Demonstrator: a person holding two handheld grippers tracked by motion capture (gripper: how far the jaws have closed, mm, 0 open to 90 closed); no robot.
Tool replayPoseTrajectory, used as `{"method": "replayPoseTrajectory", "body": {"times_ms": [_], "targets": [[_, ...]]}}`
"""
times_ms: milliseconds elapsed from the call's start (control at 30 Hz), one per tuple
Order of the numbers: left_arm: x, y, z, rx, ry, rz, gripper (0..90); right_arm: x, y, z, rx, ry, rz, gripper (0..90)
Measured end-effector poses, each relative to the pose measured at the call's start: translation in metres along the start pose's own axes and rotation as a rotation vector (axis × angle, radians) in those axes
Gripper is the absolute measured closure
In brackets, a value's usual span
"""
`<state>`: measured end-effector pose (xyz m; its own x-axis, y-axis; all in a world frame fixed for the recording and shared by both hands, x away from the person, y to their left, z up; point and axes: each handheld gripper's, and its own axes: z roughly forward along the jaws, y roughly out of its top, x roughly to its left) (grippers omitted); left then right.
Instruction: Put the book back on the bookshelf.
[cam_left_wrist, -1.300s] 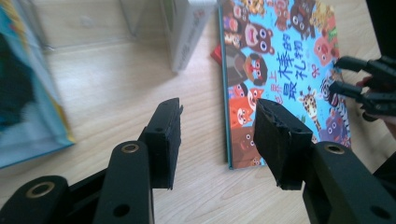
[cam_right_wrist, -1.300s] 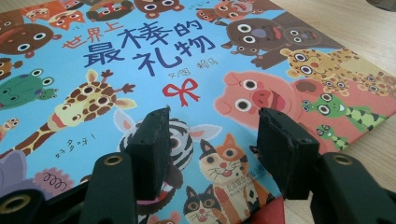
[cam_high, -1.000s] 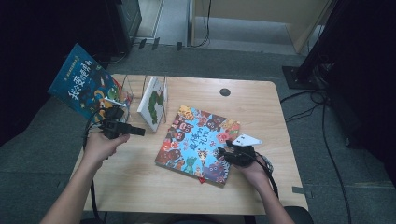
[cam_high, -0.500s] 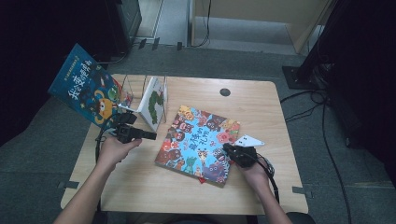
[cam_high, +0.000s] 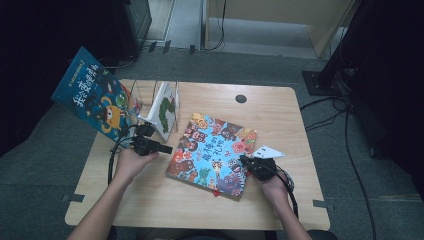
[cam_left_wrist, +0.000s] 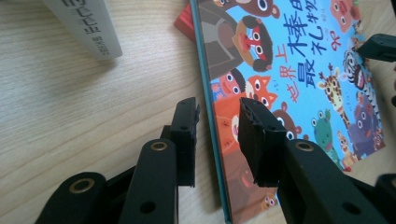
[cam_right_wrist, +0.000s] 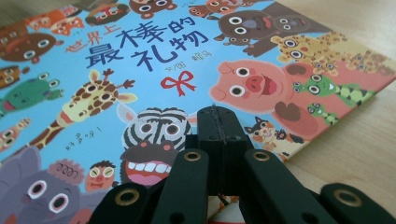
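A colourful animal picture book (cam_high: 212, 150) lies flat in the middle of the wooden table (cam_high: 280, 115). My left gripper (cam_high: 164, 149) is low at the book's left edge. In the left gripper view its jaws (cam_left_wrist: 217, 135) have just been closing and stand apart astride that edge of the book (cam_left_wrist: 299, 70), pads not pressing it. My right gripper (cam_high: 246, 161) rests at the book's right side. Its jaws (cam_right_wrist: 218, 126) are shut with nothing visible between them, over the zebra on the cover (cam_right_wrist: 140, 60).
A blue book (cam_high: 95, 97) leans off the table's left side. A white book (cam_high: 165, 107) stands in a wire rack behind the left gripper; its spine (cam_left_wrist: 88, 25) is close by. Something red (cam_high: 216, 191) pokes out under the picture book. A dark grommet (cam_high: 241, 98) sits at the back.
My left hand has dropped and shifted right to the picture book's left edge. The right gripper stays where it was, at the book's right side.
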<state>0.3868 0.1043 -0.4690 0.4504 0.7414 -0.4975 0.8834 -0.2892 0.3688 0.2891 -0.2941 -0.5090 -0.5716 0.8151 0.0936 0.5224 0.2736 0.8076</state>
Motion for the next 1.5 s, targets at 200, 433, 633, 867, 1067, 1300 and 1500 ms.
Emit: {"method": "replayPoseTrajectory", "body": {"times_ms": [200,433,633,867,1067,1300,1500], "targets": [[0.003,-0.003,0.012,-0.014,-0.009,-0.005,74.9,-0.004,-0.001,-0.002,0.000,0.030,0.011,90.0],[0.009,-0.005,0.019,-0.015,-0.002,-0.008,81.2,-0.011,-0.002,-0.007,0.016,0.019,0.026,90.0],[0.009,-0.007,0.024,-0.003,0.006,-0.007,83.3,-0.017,-0.003,-0.010,0.015,-0.009,0.035,90.0],[0.002,-0.008,0.024,0.016,0.015,0.007,87.4,-0.025,-0.005,-0.014,0.019,-0.028,0.062,90.0],[-0.003,-0.014,0.026,0.013,-0.007,-0.006,88.3,-0.029,-0.007,-0.016,0.047,-0.031,0.061,90.0],[-0.010,-0.023,0.030,0.010,-0.039,-0.030,87.6,-0.035,-0.009,-0.020,0.072,-0.025,0.101,90.0],[-0.017,-0.027,0.030,0.004,-0.065,-0.030,87.7,-0.039,-0.011,-0.024,0.079,-0.021,0.100,90.0]]}}
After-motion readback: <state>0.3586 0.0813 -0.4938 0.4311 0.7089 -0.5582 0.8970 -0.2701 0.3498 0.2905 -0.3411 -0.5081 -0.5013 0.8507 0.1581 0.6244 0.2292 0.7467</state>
